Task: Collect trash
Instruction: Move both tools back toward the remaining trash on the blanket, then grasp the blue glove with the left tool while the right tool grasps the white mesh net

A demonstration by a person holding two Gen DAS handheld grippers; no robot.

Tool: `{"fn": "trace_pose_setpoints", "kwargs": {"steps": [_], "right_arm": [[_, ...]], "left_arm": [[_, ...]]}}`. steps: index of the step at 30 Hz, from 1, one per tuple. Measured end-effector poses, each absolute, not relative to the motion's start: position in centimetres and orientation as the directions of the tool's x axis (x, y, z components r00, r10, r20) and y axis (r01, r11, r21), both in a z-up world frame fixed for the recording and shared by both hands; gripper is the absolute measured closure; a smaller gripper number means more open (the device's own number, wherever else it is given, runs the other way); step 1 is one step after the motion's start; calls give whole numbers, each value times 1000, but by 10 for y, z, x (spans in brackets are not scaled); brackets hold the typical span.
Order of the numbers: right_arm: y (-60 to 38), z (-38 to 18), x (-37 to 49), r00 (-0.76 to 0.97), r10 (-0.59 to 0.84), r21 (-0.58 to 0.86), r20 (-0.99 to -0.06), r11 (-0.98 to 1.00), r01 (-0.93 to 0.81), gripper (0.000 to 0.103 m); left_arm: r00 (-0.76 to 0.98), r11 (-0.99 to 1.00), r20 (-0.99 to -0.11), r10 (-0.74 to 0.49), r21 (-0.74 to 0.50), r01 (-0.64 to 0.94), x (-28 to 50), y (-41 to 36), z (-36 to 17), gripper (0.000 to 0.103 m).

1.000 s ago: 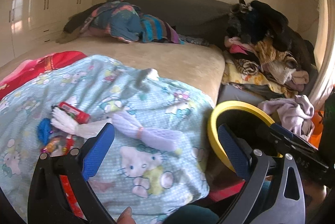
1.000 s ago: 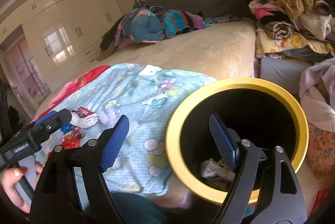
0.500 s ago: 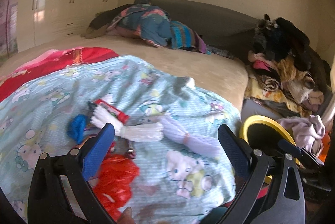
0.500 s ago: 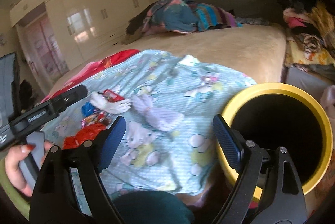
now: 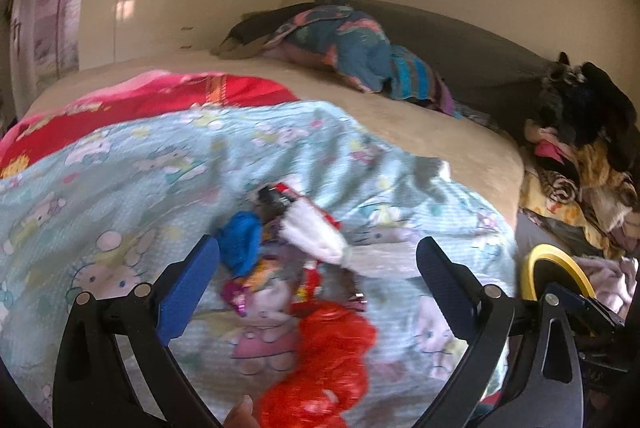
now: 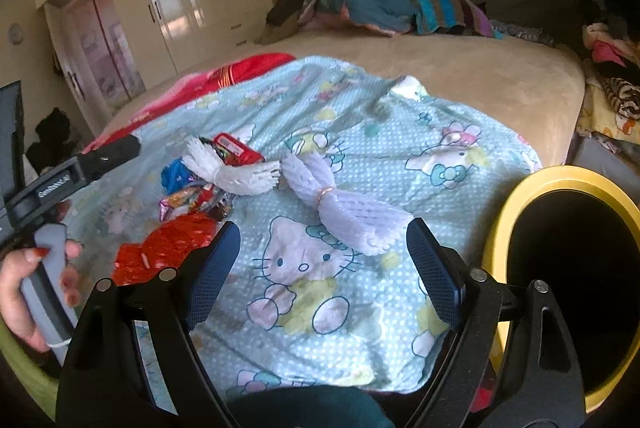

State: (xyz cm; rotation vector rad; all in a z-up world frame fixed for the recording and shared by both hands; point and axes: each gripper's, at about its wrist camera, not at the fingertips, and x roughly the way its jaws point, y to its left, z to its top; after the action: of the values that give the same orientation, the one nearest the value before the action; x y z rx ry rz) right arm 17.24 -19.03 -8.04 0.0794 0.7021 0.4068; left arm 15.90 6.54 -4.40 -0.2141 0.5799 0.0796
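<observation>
Trash pile [image 6: 192,204] (red wrapper, blue scrap, foil packets; print unreadable) is seen on Hello Kitty sheet [image 6: 360,132]. Yellow-rimmed bin [image 6: 560,184] sits beside bed. Left gripper [image 5: 318,276] is spread over the pile, nothing clamped. Right gripper [image 6: 320,248] has just been opening, empty.

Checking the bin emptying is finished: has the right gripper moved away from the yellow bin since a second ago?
Yes. The right gripper swung left off the yellow bin, now over the blanket, jaws just opening, empty.

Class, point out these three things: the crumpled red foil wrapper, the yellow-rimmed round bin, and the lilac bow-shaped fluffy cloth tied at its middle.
Crumpled red foil wrapper [image 6: 168,248]: right wrist view, centre of the foil.
Yellow-rimmed round bin [image 6: 560,178]: right wrist view, top of the rim.
Lilac bow-shaped fluffy cloth [image 6: 360,224]: right wrist view, its nearer lobe.
</observation>
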Motion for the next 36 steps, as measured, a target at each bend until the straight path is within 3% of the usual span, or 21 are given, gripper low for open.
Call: {"fn": "trace_pose_setpoints", "kwargs": {"steps": [18,20,21,24,26,29,31,36], "right_arm": [[-165,-126,240,595,281,116,-753,947,-300,26],[-165,-131,246,582,267,113,-768,951,-287,32],[-165,-133,248,575,269,119,-773,951,-286,35],[-166,-138,249,558,272,128,-784,950,-283,68],[-167,-139,246,547,301,156,-782,943,-296,79],[-167,-136,238,546,325,173,-772,935,-310,88],[-169,-132,229,550,350,200,-758,928,-314,90],[-175,-117,211,562,391,246,-729,916,-318,90]], "left_arm": [[701,956,-713,1,-204,-209,213,132,-96,10],[686,958,-728,-12,-204,-200,219,132,-99,22],[674,960,-738,-10,-197,-201,224,133,-101,23],[655,955,-755,-30,-215,-204,232,137,-107,37],[642,953,-767,-30,-215,-213,236,139,-110,51],[625,946,-779,-48,-237,-222,240,143,-115,74],[624,939,-779,-55,-254,-233,239,145,-115,83],[673,932,-738,-51,-278,-234,227,147,-97,90]]}}
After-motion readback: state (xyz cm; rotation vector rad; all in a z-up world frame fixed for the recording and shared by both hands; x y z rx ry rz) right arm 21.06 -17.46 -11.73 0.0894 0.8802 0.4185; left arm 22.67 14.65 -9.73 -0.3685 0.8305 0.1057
